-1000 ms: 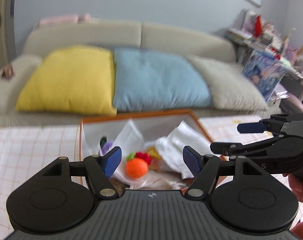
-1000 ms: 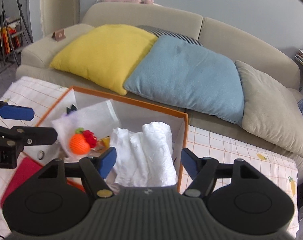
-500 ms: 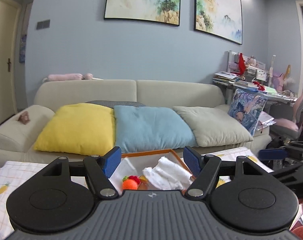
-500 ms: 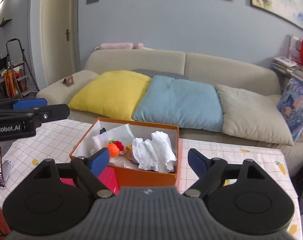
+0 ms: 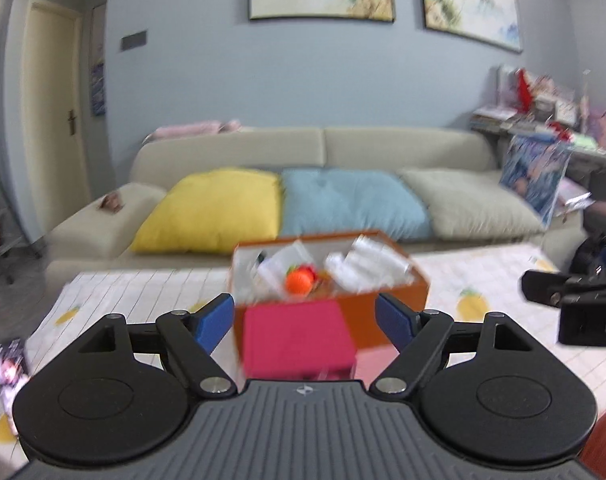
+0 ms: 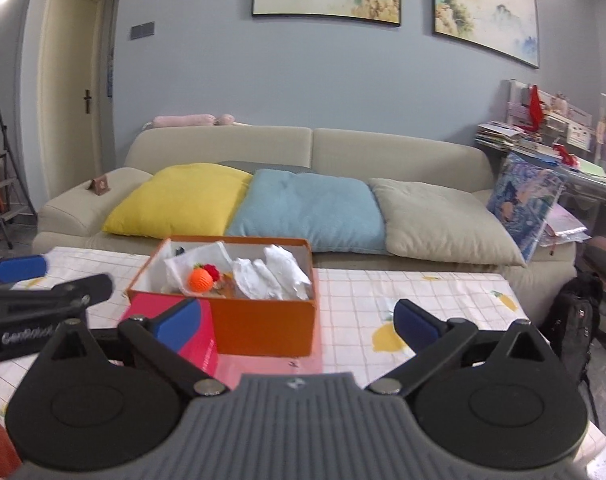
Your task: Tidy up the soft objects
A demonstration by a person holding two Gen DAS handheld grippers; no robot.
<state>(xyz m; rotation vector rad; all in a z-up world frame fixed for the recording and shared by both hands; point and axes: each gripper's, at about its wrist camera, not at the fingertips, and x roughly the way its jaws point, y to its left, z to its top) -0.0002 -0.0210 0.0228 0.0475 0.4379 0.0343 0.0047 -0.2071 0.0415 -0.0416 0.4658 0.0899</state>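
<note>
Soft things sit in an open orange box (image 6: 263, 320) on the table.

The box has no lid on and white walls inside. A round orange knit ball (image 6: 201, 280) with a bit of green on top lies near the middle, with a small red knit thing (image 6: 211, 269) touching it on the far side. Crumpled white cloth (image 6: 275, 276) fills the right half. A thin white sheet (image 6: 199, 254) leans at the far left. A pink box (image 5: 297, 338) lies flat against the near side.

Both wrist cameras look forward along their own gripper fingers, tilted slightly down, from near the worktop's (image 6: 403, 304) front edge. Both share the orange box (image 5: 387, 312) (image 6: 263, 324) and sofa (image 6: 383, 152).
</note>
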